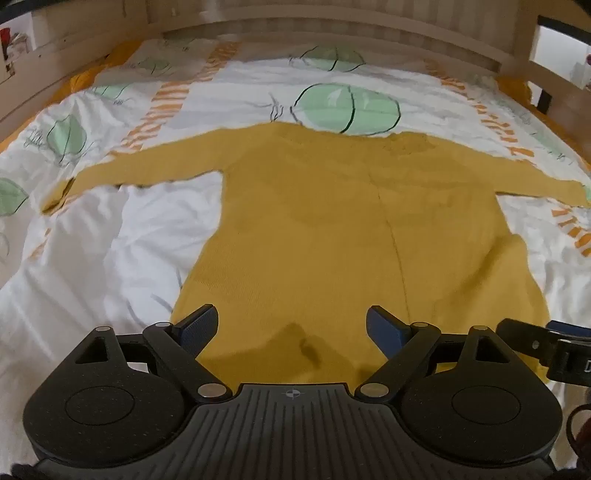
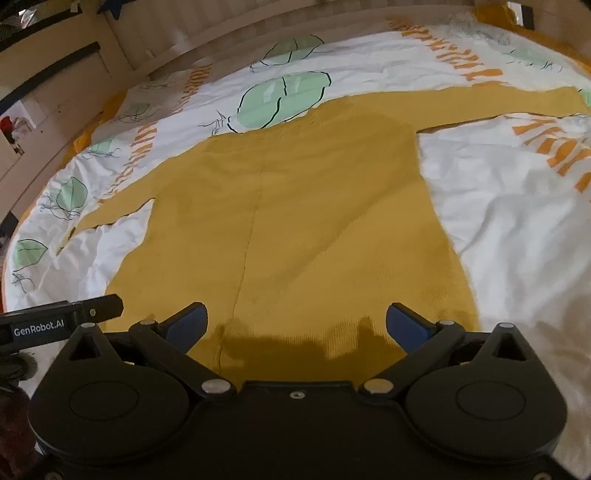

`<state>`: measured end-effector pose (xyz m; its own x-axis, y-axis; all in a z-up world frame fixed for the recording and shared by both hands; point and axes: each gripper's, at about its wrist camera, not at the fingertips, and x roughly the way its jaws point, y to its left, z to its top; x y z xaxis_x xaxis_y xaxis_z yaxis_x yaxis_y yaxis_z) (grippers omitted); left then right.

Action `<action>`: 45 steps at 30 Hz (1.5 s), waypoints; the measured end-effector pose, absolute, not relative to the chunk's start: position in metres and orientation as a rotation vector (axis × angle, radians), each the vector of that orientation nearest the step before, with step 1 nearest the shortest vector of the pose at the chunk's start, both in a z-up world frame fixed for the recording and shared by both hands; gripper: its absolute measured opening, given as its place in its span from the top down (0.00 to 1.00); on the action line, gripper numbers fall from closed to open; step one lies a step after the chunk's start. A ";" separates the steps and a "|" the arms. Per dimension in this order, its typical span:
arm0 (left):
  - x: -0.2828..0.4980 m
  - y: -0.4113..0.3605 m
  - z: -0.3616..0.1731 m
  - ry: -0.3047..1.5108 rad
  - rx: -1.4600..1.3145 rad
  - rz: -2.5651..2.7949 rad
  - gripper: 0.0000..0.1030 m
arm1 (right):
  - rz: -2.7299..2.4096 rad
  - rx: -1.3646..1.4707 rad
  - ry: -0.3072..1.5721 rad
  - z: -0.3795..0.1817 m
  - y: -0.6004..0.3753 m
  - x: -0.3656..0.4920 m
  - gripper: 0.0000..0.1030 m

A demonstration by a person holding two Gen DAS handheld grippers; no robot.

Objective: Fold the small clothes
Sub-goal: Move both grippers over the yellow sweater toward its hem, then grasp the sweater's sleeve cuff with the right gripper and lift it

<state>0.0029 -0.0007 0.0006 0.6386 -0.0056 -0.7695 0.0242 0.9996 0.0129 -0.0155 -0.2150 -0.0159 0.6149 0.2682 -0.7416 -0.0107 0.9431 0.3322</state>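
A mustard-yellow long-sleeved knit sweater [image 1: 332, 221] lies flat on the bed, sleeves spread out to both sides, neck at the far end, hem nearest me. It also shows in the right wrist view [image 2: 295, 221]. My left gripper [image 1: 291, 328] is open and empty, hovering over the left part of the hem. My right gripper [image 2: 295, 326] is open and empty, over the right part of the hem. The right gripper's finger shows at the right edge of the left wrist view [image 1: 532, 336]; the left gripper's finger shows at the left of the right wrist view [image 2: 74, 314].
The sweater lies on a white duvet [image 1: 110, 240] with green leaf prints and orange lettering. A wooden headboard [image 1: 332, 33] runs along the far side, and wooden bed rails [image 2: 74, 74] stand at the sides.
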 end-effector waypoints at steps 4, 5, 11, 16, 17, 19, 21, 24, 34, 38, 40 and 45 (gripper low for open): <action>0.018 -0.003 0.004 0.871 0.016 -0.043 0.15 | 0.191 0.340 0.907 -0.016 -0.226 -0.002 0.01; 0.022 -0.004 0.005 0.868 0.014 -0.045 0.15 | 0.197 0.348 0.907 -0.016 -0.229 0.002 0.01; 0.050 -0.009 0.006 0.844 0.041 -0.040 0.15 | 0.205 0.350 0.882 -0.008 -0.249 0.026 0.01; 0.083 -0.024 0.010 0.832 0.083 -0.035 0.15 | 0.186 0.382 0.868 -0.005 -0.277 0.053 0.00; 0.090 -0.025 0.010 0.830 0.089 -0.035 0.15 | 0.178 0.395 0.865 -0.004 -0.284 0.059 0.00; 0.103 -0.028 0.010 0.824 0.098 -0.032 0.15 | 0.158 0.416 0.852 -0.002 -0.300 0.071 0.00; 0.108 -0.031 0.014 0.796 0.087 -0.042 0.15 | 0.128 0.437 0.834 0.001 -0.320 0.084 0.00; 0.127 -0.036 0.014 0.792 0.096 -0.040 0.15 | 0.073 0.474 0.813 0.006 -0.354 0.104 0.00; 0.175 -0.050 0.000 0.818 0.078 -0.038 0.15 | -0.166 0.495 0.828 -0.006 -0.491 0.184 0.01; 0.193 -0.056 -0.013 0.842 0.079 -0.033 0.15 | -0.289 0.445 0.817 -0.018 -0.535 0.203 0.01; 0.199 -0.058 -0.018 0.853 0.081 -0.032 0.15 | -0.339 0.454 0.814 -0.025 -0.556 0.209 0.01; 0.215 -0.064 -0.038 0.892 0.086 -0.027 0.15 | -0.434 0.501 0.797 -0.042 -0.603 0.214 0.01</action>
<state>0.2151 -0.0644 -0.0375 0.6277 0.0122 -0.7784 0.0593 0.9962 0.0634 0.2139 -0.6033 -0.0415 0.6240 -0.1782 -0.7609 0.5431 0.7990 0.2583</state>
